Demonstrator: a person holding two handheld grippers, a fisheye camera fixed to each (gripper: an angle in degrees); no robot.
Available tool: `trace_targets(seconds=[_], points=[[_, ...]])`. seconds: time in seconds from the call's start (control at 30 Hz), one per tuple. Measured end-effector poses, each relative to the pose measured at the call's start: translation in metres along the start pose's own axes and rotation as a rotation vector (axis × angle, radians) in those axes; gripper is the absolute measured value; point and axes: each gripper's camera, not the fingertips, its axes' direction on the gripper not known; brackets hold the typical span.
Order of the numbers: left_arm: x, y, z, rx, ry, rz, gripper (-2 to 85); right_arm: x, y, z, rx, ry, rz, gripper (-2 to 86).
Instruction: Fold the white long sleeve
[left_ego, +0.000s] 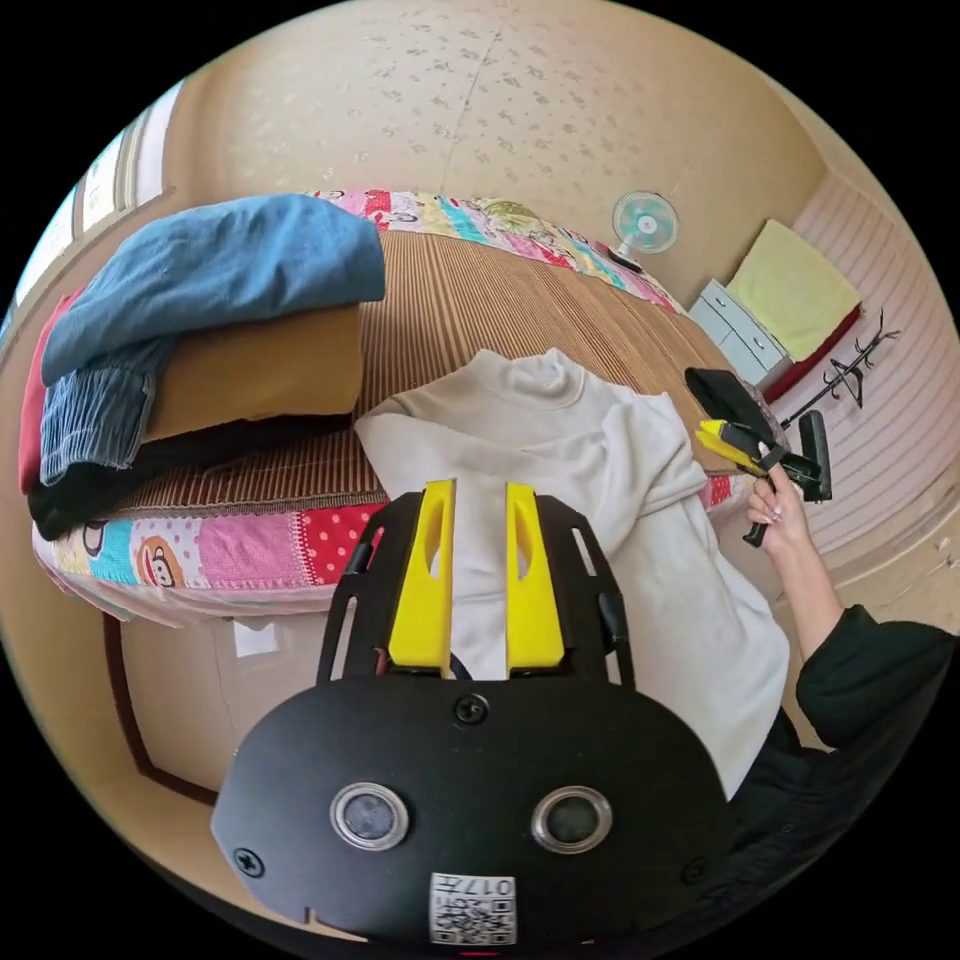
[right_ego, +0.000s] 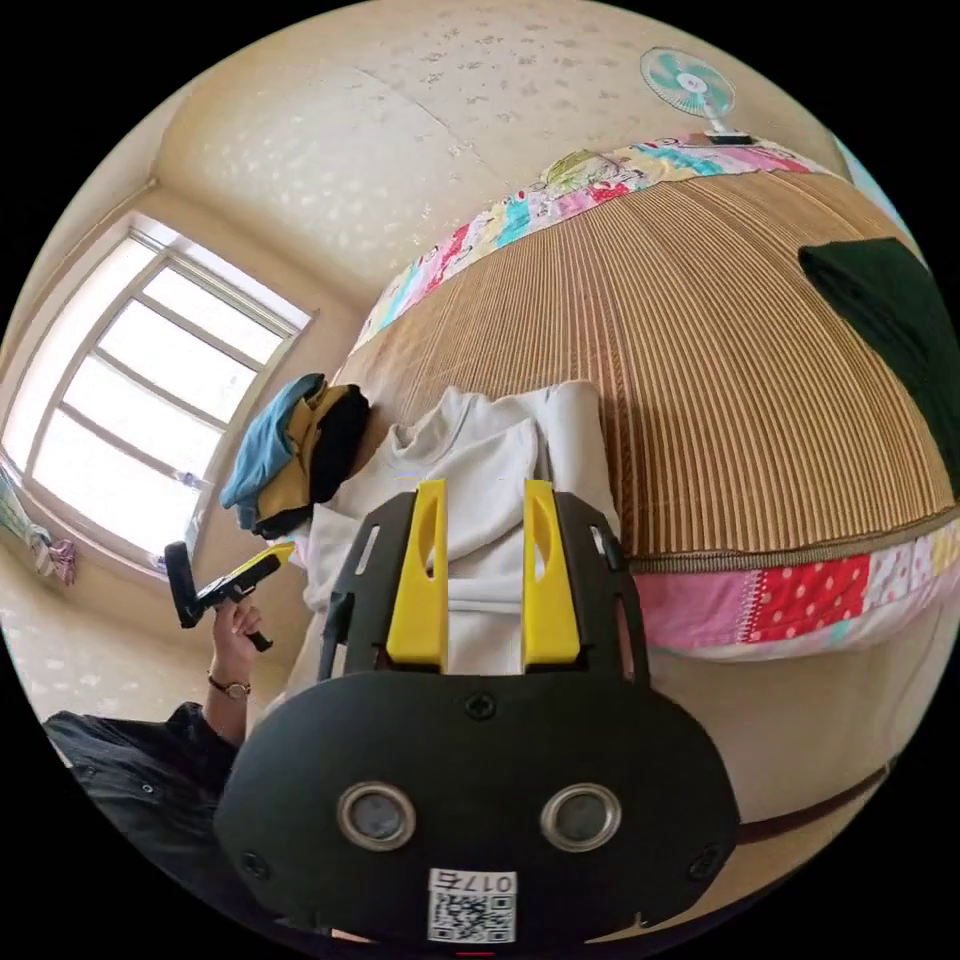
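The white long sleeve (left_ego: 600, 500) lay at the near edge of the bed (left_ego: 480, 300), its collar toward the middle of the striped mat (left_ego: 450, 290) and its lower half hanging over the patchwork quilt (left_ego: 250, 545) at the side; in the right gripper view the white long sleeve (right_ego: 480, 470) appeared the same way, draped from the mat down past the bed's edge. One sleeve seemed already turned in across the chest, since a thick fold of cloth ran along one side of the body; the hem had not been brought up, so I judged the fold begun but well short of done; the other sleeve's position could not be made out, and the lengthwise fold and the final halving looked to be left.

The left gripper (left_ego: 478, 490) hovered above the shirt's chest with its yellow jaws apart and nothing between them; the right gripper (right_ego: 482, 490) likewise stood released over the shirt, jaws parted, no cloth pinched. In the left gripper view the right gripper (left_ego: 730, 440) was held up off to the side in a hand (left_ego: 775, 510), clear of the cloth; in the right gripper view the left gripper (right_ego: 250, 575) was raised in the other hand (right_ego: 235, 625), also apart from the shirt.

A pile of folded clothes (left_ego: 200, 340) sat on the far part of the mat, near the shirt but not touching it; a dark green cloth (right_ego: 890, 320) lay well apart on the mat's other side.
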Motion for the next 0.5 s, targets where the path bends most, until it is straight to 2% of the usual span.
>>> trace_targets(seconds=[0.13,0.2,0.3,0.37,0.43,0.5], points=[[-0.012,-0.015,0.043,-0.031,-0.038,-0.023,9.9,-0.027,-0.029,0.066,-0.307,0.363,-0.063,8.1],[-0.015,-0.014,0.059,-0.052,-0.048,-0.019,9.4,-0.041,-0.034,0.067,-0.319,0.424,-0.116,5.9],[-0.021,-0.009,0.074,-0.069,-0.043,-0.032,9.0,-0.072,-0.033,0.014,-0.13,0.329,-0.238,4.1],[-0.024,-0.004,0.079,-0.064,-0.043,-0.032,8.8,-0.081,-0.016,-0.041,0.083,0.225,-0.275,3.5],[-0.028,0.003,0.093,-0.073,-0.051,-0.03,8.4,-0.065,-0.001,-0.066,0.176,0.165,-0.223,3.2],[-0.031,0.009,0.097,-0.049,-0.057,-0.035,7.9,-0.034,0.013,-0.065,0.167,0.119,-0.147,3.0]])
